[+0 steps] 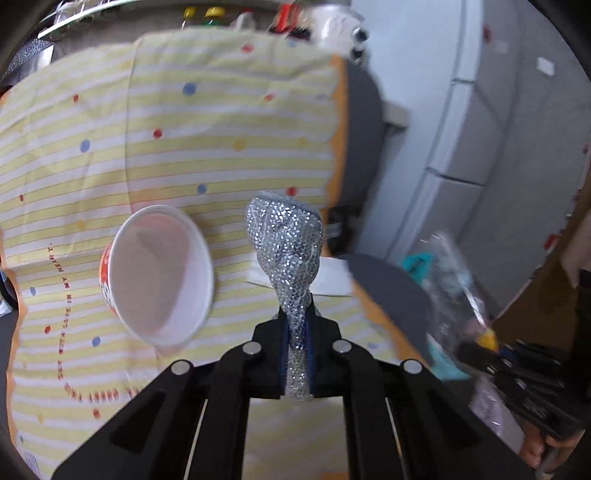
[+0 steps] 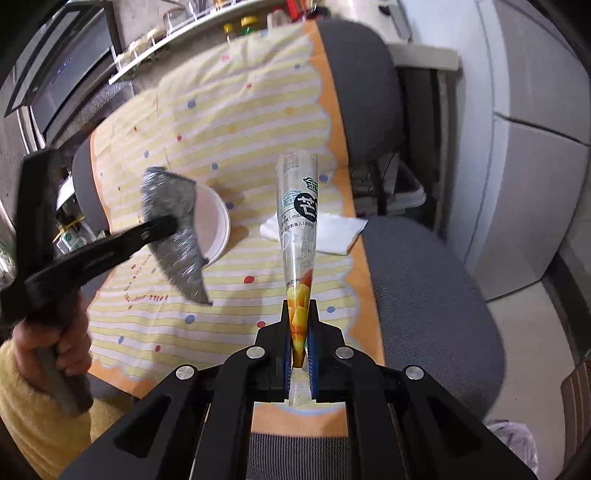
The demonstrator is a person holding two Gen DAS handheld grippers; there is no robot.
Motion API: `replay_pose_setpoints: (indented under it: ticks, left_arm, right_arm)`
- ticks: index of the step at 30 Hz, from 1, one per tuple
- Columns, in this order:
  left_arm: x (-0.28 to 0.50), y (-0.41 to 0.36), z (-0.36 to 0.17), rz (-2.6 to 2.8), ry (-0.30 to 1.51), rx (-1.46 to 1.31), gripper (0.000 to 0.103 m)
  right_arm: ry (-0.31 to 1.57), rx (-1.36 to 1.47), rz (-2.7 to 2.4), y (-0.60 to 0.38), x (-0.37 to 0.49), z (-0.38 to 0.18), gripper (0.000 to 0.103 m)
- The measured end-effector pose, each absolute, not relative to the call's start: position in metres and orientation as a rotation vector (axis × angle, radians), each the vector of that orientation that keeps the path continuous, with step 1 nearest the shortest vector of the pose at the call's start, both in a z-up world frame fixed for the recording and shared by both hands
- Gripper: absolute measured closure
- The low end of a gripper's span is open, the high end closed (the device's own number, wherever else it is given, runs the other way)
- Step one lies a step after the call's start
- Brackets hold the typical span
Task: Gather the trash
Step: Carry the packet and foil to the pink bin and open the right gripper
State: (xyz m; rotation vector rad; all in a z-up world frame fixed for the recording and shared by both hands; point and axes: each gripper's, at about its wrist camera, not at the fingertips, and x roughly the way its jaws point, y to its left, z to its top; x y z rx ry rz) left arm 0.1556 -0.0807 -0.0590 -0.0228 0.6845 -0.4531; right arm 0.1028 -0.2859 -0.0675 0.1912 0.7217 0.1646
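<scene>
My left gripper [image 1: 297, 325] is shut on the narrow end of a silver glittery wrapper [image 1: 286, 236], which it holds above the striped cloth. The right wrist view shows the left gripper [image 2: 168, 224] from the side with the same wrapper [image 2: 173, 206] in front of the cup. A white paper cup [image 1: 162, 273] [image 2: 218, 225] with a red outside lies tipped on the cloth. My right gripper [image 2: 300, 314] is shut on a clear snack wrapper [image 2: 297, 206] with yellow fruit printed on it, seen blurred [image 1: 450, 266] in the left wrist view. A white napkin [image 2: 332, 230] [image 1: 332, 280] lies on the cloth.
The yellow striped cloth [image 2: 236, 122] covers a grey office chair [image 2: 424, 277]. A hand [image 2: 55, 347] in a yellow sleeve holds the left gripper's handle. A clear plastic bag [image 2: 513, 439] sits on the floor at the lower right. A shelf with bottles [image 2: 236, 26] runs behind the chair.
</scene>
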Motion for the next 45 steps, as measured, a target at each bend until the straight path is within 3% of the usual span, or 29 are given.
replay_pose_setpoints:
  ticks: [11,27,30,35,45]
  left_arm:
    - [0.052,-0.138,-0.073,-0.643,0.699,-0.021,0.098]
    - [-0.02,-0.26,-0.092,-0.951,0.705,0.095,0.097]
    - [-0.024,-0.277,-0.101,-0.974,0.739,0.115,0.097]
    - [-0.023,-0.284,-0.108,-0.965,0.759,0.15,0.097]
    - [-0.011,-0.271,-0.11,-0.92,0.781,0.129,0.097]
  right_arm:
    - [0.709,0.198,-0.02,-0.328,0.005,-0.056,0.095]
    - [0.792,0.326,-0.387,-0.446,-0.12,-0.13,0.089]
    - [0.818,0.354,-0.407,-0.46,-0.123,-0.15,0.085]
    - [0.865,0.433,-0.434,-0.485,-0.121,-0.188,0.057]
    - [0.943,0.484,-0.49,-0.494,-0.11,-0.213,0.046]
